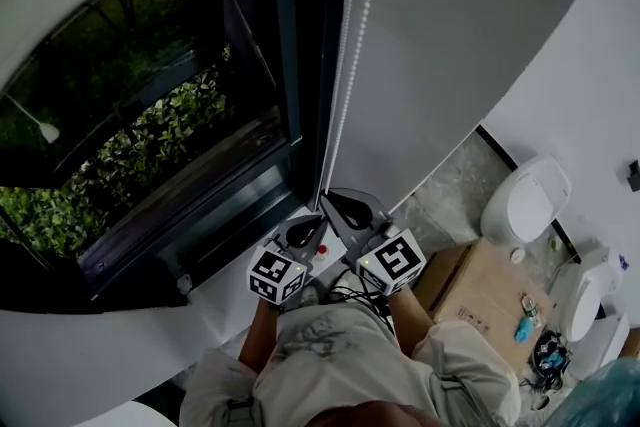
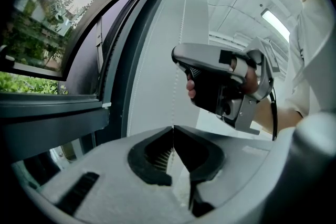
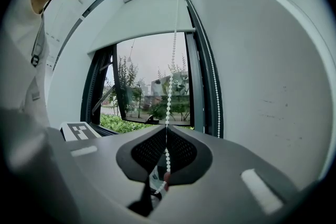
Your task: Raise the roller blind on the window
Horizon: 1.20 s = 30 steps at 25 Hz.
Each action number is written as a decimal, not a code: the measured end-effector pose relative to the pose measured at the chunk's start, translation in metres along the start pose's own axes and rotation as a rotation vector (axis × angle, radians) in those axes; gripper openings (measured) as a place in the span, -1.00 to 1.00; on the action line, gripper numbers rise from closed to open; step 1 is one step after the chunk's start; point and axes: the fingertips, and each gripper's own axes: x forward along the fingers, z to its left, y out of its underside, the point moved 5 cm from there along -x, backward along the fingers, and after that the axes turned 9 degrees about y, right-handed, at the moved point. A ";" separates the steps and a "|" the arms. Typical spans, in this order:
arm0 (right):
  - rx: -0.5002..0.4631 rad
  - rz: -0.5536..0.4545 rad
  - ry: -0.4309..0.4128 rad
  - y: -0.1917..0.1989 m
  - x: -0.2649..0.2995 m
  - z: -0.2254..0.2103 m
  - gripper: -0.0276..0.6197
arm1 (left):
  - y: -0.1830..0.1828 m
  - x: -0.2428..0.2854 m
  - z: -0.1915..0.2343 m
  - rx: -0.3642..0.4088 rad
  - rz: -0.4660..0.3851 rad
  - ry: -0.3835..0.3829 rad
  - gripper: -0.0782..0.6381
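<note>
Meeting low on the bead chain [image 1: 345, 65], beside the window frame's [image 1: 287, 55] right edge: left gripper [image 1: 316, 219], right gripper [image 1: 329, 199], tips close together.

Seemingly a bathroom: toilet [image 1: 525, 203] beside window [image 1: 150, 115].

Left gripper [image 1: 316, 218] and right gripper [image 1: 330, 198] sit side by side, both with jaws pressed together.

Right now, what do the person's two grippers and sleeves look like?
Both the left gripper and the right gripper have grey moulded bodies, with black textured pads lining the jaws. Each carries a white cube printed with black square markers. A black cable hangs behind the right one's handle. The person wears pale sleeves.
</note>
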 end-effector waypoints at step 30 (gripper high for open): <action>-0.004 0.008 0.008 0.000 0.011 0.000 -0.88 | -0.179 -0.038 -0.018 0.264 -0.284 0.057 -0.57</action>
